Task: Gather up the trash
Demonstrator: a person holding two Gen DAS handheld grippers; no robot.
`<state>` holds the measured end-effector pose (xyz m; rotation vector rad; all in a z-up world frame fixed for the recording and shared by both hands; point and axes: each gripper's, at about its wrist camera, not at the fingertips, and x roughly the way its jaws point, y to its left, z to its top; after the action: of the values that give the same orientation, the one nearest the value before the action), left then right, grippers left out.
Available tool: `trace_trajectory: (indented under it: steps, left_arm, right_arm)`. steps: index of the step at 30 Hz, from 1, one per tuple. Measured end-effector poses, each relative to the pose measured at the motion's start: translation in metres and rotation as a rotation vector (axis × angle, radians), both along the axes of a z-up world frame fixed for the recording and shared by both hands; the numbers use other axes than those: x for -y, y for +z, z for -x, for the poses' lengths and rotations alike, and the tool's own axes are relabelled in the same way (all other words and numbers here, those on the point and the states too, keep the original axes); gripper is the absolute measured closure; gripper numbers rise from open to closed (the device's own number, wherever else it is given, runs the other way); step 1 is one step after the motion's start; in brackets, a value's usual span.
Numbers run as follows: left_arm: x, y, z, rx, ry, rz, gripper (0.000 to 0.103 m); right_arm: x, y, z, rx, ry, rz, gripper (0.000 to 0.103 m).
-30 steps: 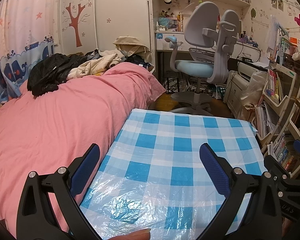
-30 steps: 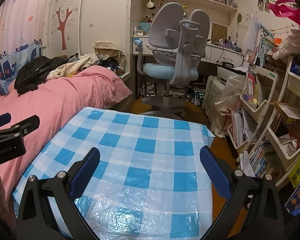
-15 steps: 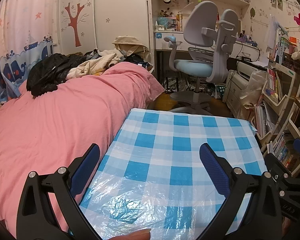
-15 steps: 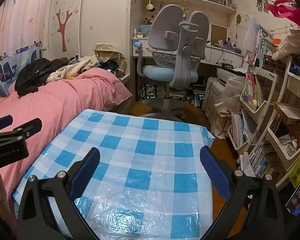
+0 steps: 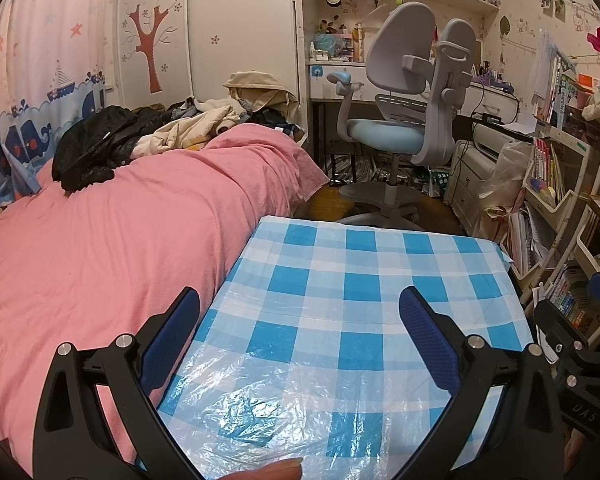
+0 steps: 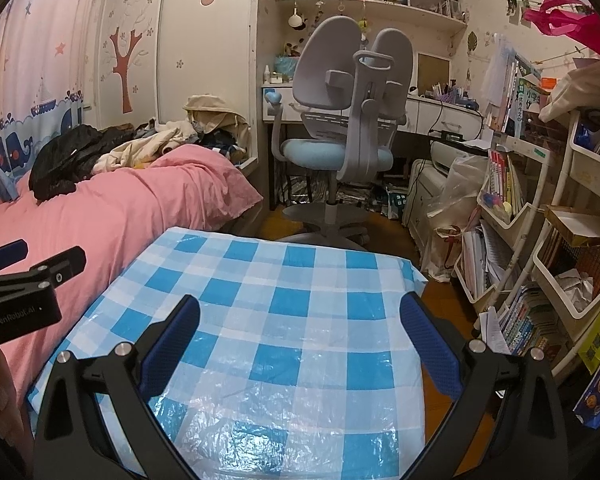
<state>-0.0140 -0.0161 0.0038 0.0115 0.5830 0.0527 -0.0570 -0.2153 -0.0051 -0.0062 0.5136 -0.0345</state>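
No piece of trash shows on the blue and white checked plastic cover point(image 5: 360, 304) of the table in front of me; it also shows in the right wrist view point(image 6: 284, 320). My left gripper point(image 5: 300, 320) is open and empty above the table's near left part. My right gripper point(image 6: 300, 324) is open and empty above the table's near right part. The left gripper's body shows at the left edge of the right wrist view point(image 6: 24, 288), and the right gripper's body shows at the right edge of the left wrist view point(image 5: 572, 344).
A bed with a pink cover point(image 5: 120, 240) lies along the table's left side, with clothes point(image 5: 140, 140) piled at its far end. A grey and blue desk chair point(image 6: 340, 152) stands beyond the table. White shelf carts with books point(image 6: 540, 260) stand on the right.
Both views have risen and tilted a little, so the table sits lower in frame. Both grippers stay open and empty.
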Motion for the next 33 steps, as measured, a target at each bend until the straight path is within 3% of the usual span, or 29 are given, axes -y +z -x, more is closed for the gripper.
trace_trajectory:
  steps: [33]
  left_arm:
    - [0.013,0.006,0.002,0.009,-0.034,-0.017,0.007]
  right_arm:
    - [0.003,0.002,0.003,0.019,-0.01,-0.003,0.007]
